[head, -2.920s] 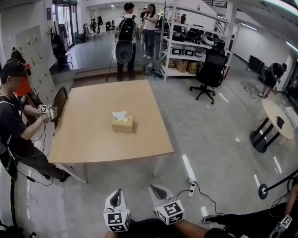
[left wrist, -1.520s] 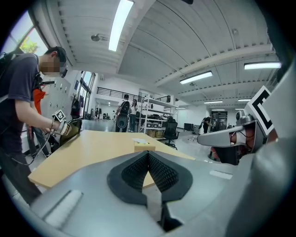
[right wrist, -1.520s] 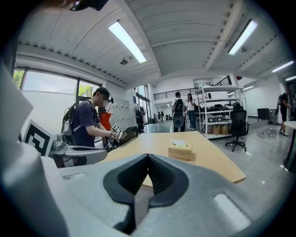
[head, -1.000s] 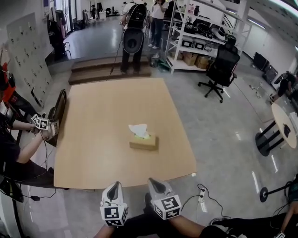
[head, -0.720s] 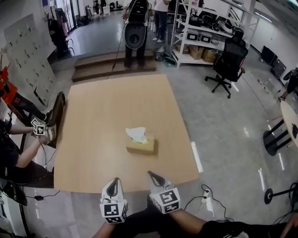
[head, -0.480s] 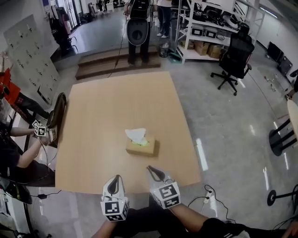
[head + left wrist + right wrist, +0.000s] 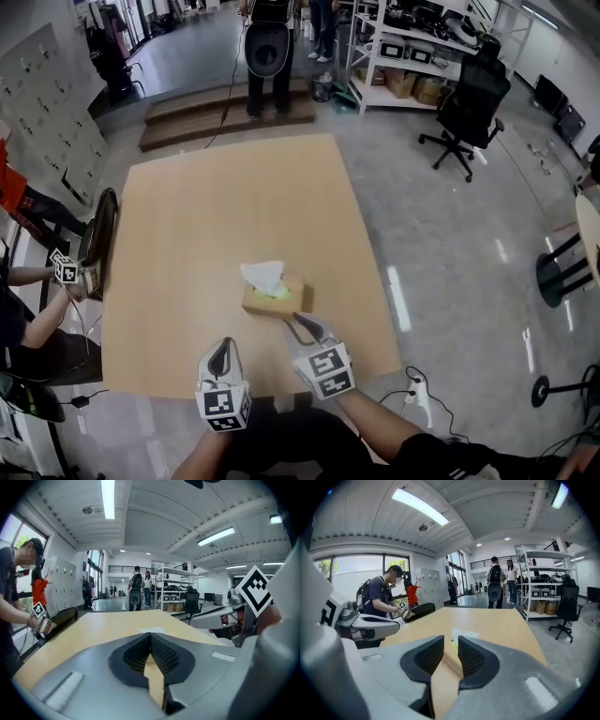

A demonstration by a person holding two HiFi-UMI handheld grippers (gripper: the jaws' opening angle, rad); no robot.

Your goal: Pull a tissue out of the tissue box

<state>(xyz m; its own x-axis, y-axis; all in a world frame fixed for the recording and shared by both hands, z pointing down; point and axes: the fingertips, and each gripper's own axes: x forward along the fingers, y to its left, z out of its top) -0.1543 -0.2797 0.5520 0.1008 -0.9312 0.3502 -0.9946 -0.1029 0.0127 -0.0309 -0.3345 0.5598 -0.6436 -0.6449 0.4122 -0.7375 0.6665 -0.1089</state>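
A tan tissue box (image 7: 274, 300) lies near the front edge of the wooden table (image 7: 187, 216), and a white tissue (image 7: 262, 277) stands up from its slot. My right gripper (image 7: 298, 322) hovers just in front of the box's right end. Its jaws are opening, a narrow gap shows between the pads, and nothing is between them. In the right gripper view (image 7: 450, 644) the tissue (image 7: 461, 633) peeks just above the pads. My left gripper (image 7: 222, 345) is shut and empty, over the table's front edge, left of the box. Its pads meet in the left gripper view (image 7: 150, 637).
A seated person (image 7: 23, 328) at the table's left side holds a marker cube (image 7: 64, 269) beside a dark chair (image 7: 97, 230). A standing person (image 7: 267, 47), shelving (image 7: 412, 37) and a black office chair (image 7: 473, 98) are beyond the table. A power strip (image 7: 412, 398) lies on the floor.
Both grippers have moved forward to the table's front edge, toward the tissue box. The right gripper's jaws have parted a little. The left gripper stays shut.
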